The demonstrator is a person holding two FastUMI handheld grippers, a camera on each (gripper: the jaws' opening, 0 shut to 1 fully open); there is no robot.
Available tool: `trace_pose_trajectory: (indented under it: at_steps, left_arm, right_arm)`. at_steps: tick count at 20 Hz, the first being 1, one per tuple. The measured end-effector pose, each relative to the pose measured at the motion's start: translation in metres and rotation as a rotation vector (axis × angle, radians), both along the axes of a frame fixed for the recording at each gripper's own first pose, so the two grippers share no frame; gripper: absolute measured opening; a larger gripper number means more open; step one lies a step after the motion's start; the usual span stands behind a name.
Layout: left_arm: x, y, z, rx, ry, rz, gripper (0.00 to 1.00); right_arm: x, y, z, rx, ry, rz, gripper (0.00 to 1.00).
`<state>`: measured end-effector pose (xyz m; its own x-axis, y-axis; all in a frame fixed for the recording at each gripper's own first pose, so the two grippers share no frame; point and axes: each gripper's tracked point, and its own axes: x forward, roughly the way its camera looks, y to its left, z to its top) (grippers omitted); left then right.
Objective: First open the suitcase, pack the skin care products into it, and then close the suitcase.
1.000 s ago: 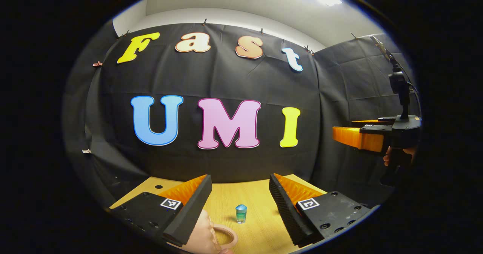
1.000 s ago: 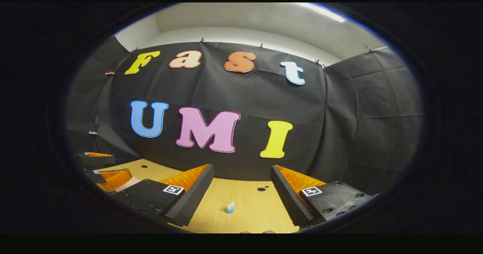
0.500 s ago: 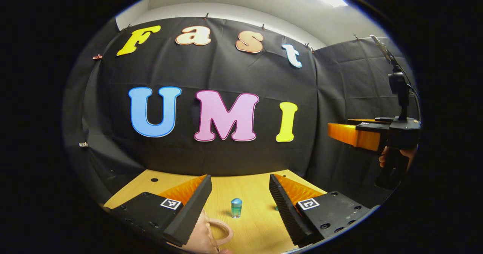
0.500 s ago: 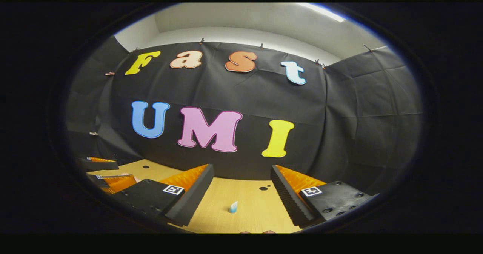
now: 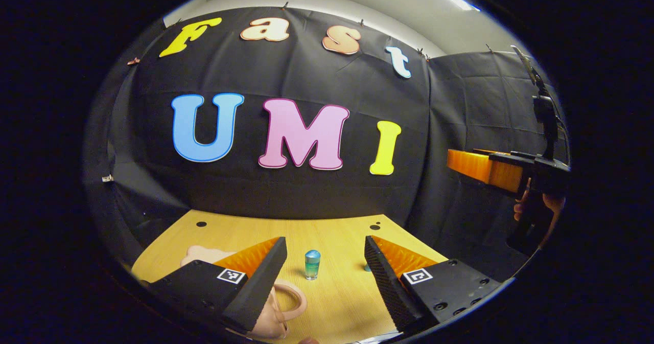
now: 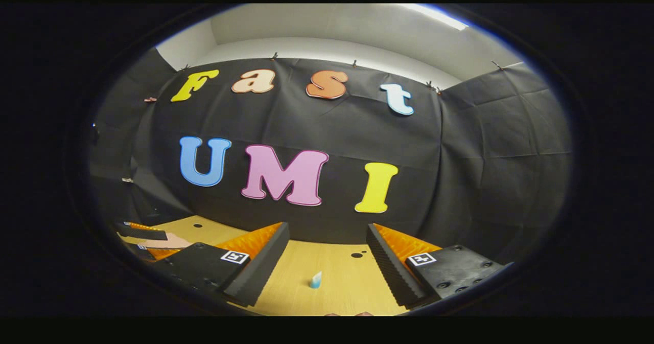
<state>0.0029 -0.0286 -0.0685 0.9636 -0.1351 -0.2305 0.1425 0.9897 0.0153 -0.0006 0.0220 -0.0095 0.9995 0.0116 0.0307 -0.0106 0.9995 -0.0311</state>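
Observation:
In the left gripper view my left gripper (image 5: 325,243) hangs open over the wooden table (image 5: 337,231). A small teal bottle (image 5: 312,265) with a rounded cap stands upright between and beyond its fingers. The pink suitcase (image 5: 203,254) lies low at the left, mostly hidden under the left finger, its loop handle (image 5: 290,303) sticking out. My right gripper (image 5: 477,165) floats high at the far right, held by a hand (image 5: 521,211). In the right gripper view my right gripper (image 6: 327,227) is open above the table, and a small light-blue tube (image 6: 315,280) stands ahead of it.
Black cloth walls close the back and right sides of the table. Small dark holes (image 5: 201,224) dot the tabletop near its far edge. In the right gripper view the left gripper (image 6: 145,230) sits low at the left over something pink (image 6: 171,242).
The left gripper's view has tipped downward, bringing more of the tabletop and the suitcase into sight; the teal bottle sits higher in its view. The right gripper has barely moved.

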Motion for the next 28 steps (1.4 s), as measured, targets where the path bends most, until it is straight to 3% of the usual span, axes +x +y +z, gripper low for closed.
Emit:
trace_pose_trajectory:
  at_steps: [4,7,11,13,17,24,26,27,28]
  left_arm:
    - [0.013,0.001,-0.038,-0.014,0.122,0.048,0.96]
    - [0.020,-0.003,-0.098,-0.056,0.340,0.119,0.96]
    - [0.032,0.003,-0.149,-0.070,0.511,0.199,0.96]
    - [0.046,0.015,-0.167,-0.034,0.557,0.244,0.96]
    - [0.070,0.030,-0.208,-0.065,0.660,0.328,0.96]
    - [0.082,0.052,-0.259,-0.011,0.786,0.367,0.96]
    - [0.084,0.054,-0.269,-0.001,0.817,0.363,0.90]
    - [0.083,0.064,-0.273,0.034,0.827,0.397,0.79]
    - [0.082,0.070,-0.276,0.031,0.847,0.402,0.51]
  right_arm:
    - [0.015,-0.009,-0.014,0.001,0.008,0.038,0.94]
    - [0.038,-0.020,-0.038,0.027,0.023,0.066,0.96]
    - [0.060,-0.028,-0.078,0.084,0.091,0.117,0.96]
    - [0.066,-0.034,-0.095,0.067,0.119,0.134,0.96]
    - [0.083,-0.044,-0.116,0.050,0.164,0.165,0.96]
    - [0.107,-0.050,-0.131,0.072,0.211,0.165,0.96]
    - [0.110,-0.048,-0.135,0.069,0.222,0.173,0.96]
    - [0.113,-0.048,-0.136,0.065,0.224,0.177,0.96]
    - [0.114,-0.048,-0.136,0.063,0.228,0.179,0.99]
